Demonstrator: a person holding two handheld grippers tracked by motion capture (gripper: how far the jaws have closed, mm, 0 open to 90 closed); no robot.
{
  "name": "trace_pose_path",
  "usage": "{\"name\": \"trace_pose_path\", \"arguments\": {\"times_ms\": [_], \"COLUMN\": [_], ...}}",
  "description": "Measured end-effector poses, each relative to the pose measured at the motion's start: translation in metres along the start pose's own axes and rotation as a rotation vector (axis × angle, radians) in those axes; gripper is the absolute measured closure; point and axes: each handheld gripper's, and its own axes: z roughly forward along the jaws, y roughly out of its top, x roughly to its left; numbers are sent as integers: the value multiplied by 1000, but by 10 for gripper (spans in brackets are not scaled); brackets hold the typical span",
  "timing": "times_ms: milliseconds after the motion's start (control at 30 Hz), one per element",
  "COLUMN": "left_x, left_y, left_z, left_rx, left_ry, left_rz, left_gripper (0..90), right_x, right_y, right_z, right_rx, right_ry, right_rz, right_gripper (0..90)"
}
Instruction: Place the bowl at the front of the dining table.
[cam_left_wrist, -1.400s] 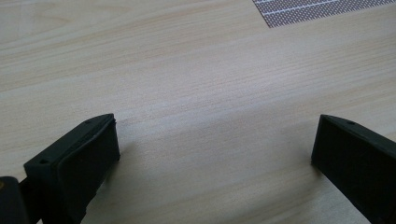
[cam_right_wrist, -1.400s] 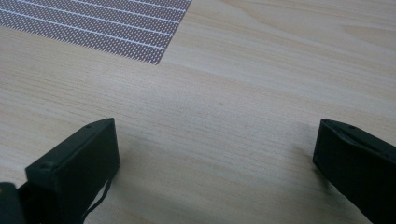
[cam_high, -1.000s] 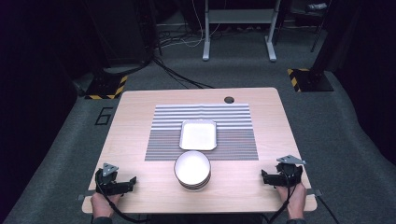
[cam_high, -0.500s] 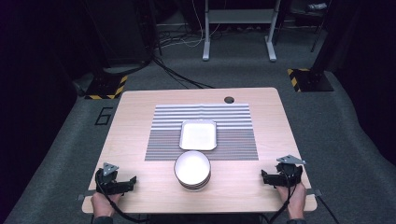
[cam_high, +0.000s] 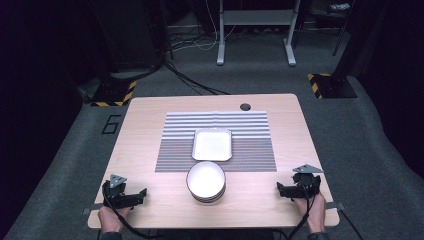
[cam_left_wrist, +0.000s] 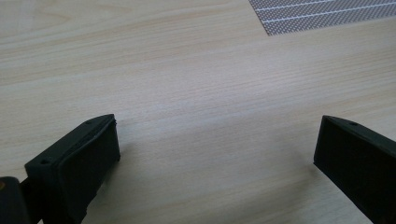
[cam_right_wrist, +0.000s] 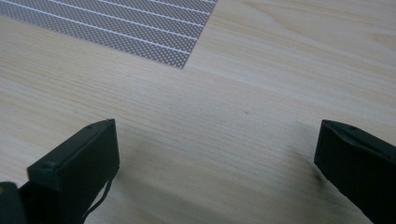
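A pale wooden tabletop (cam_high: 145, 150) seen from above, standing on grey carpet. A person's two hands rest at its near edge, each holding a set of black tongs. The left tongs (cam_high: 142, 192) lie near the front left corner and the right tongs (cam_high: 280, 188) near the front right corner, both pointing inward toward the middle. Both sets are wide open and grip nothing; in each gripper view the two black jaws stand far apart over bare wood.

Between the tongs, near the front edge, sits a stack of white bowls (cam_high: 206, 181), well apart from both sets. Its far rim overlaps the near edge of a grey striped mat (cam_high: 250, 135) spread across the middle of the tabletop. Just behind the bowls, a white rectangular tray (cam_high: 212, 145) lies on the mat. Bare wood lies between each set of tongs and the bowls. A corner of the mat (cam_left_wrist: 327, 14) shows at the top of the left gripper view, and another corner (cam_right_wrist: 140, 28) in the right gripper view. A small round hole (cam_high: 245, 106) marks the far edge of the tabletop.
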Motion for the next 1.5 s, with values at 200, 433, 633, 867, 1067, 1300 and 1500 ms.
{"name": "trace_pose_path", "arguments": {"times_ms": [200, 433, 633, 867, 1067, 1300, 1500], "left_x": [-9, -19, -28, -35, -44, -50, -55], "left_y": [5, 10, 15, 22, 28, 33, 41], "left_z": [-1, -4, -8, -13, -16, -18, -22], "left_rx": [6, 0, -2, -14, -17, -22, -26], "left_ry": [-24, -42, -88, -108, -140, -158, -172], "left_rz": [20, 37, 48, 63, 78, 77, 76], "left_gripper": [1, 1, 1, 1, 1, 2, 2], "right_x": [8, 17, 26, 36, 46, 56, 65], "right_y": [4, 12, 19, 26, 36, 46, 57], "right_z": [-6, -10, -15, -17, -21, -25, -27], "right_rx": [-18, -32, -29, -37, -54, -68, -71], "right_ry": [28, 43, 46, 78, 103, 124, 155], "right_rz": [-6, -34, -68, -87, -112, -144, -161], "right_gripper": [0, 0, 0, 0, 0, 0, 1]}}
